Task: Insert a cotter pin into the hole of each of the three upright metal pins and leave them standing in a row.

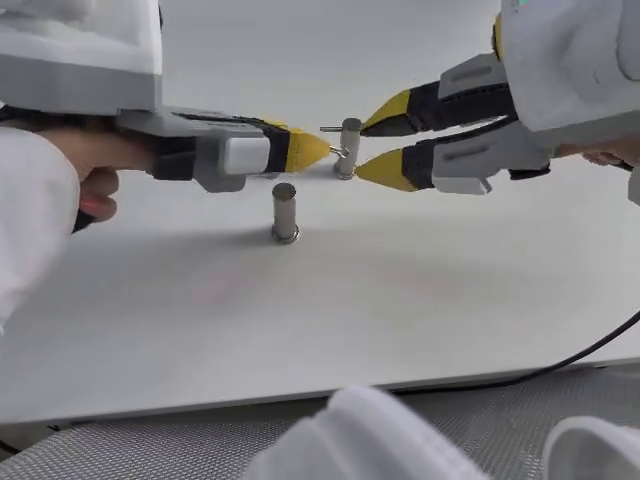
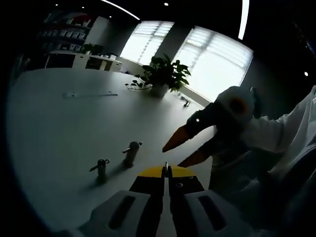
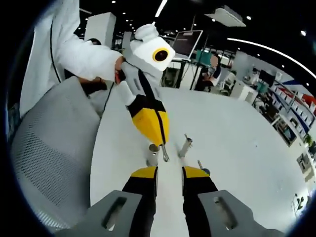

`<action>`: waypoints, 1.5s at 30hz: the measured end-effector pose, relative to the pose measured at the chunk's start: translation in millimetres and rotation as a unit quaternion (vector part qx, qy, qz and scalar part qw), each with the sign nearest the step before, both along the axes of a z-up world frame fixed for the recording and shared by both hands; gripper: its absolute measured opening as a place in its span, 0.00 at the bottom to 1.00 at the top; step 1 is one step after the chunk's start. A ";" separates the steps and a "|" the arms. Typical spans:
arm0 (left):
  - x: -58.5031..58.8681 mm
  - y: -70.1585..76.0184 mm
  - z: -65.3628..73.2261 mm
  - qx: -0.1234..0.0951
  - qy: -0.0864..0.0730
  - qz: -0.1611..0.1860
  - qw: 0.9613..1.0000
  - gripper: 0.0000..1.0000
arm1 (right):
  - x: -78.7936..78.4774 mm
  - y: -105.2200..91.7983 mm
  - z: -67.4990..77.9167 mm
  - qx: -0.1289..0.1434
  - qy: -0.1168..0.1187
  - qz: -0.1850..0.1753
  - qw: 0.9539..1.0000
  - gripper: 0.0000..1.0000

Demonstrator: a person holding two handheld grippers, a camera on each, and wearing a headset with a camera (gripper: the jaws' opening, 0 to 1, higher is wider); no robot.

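Your right gripper [image 1: 361, 149] stands wide open, with the far metal pin [image 1: 350, 135] upright just beyond its tips. Your left gripper [image 1: 320, 150] is clamped on a cotter pin [image 1: 338, 152], which lies level and points right at that pin. The near metal pin [image 1: 285, 210] stands apart. The hole is too small to make out.

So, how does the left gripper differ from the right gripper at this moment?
The left gripper has its jaws shut, while the right gripper has its jaws open. The left gripper holds a thin cotter pin at its tips; the right gripper holds nothing. Both have yellow tips, and in the head view both point at the same upright metal pin from opposite sides.
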State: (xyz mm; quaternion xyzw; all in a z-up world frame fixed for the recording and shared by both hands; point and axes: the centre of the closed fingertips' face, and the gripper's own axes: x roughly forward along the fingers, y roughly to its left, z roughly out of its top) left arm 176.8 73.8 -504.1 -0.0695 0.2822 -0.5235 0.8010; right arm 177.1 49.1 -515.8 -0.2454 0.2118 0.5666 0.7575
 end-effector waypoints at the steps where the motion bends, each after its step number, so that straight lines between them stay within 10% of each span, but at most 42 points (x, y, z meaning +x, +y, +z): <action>1: -2.1 1.2 0.7 0.008 -0.028 -0.015 0.999 0.00 | -8.4 1.9 -0.3 0.010 0.025 0.002 1.000 0.15; 11: -21.2 -1.5 7.5 0.036 -0.162 -0.110 0.980 0.00 | -28.2 14.9 1.8 0.054 0.084 0.017 0.995 0.13; 45: -45.8 -1.6 -7.9 0.071 -0.173 -0.175 0.967 0.01 | -52.8 26.6 -6.1 0.028 0.103 0.068 0.992 0.00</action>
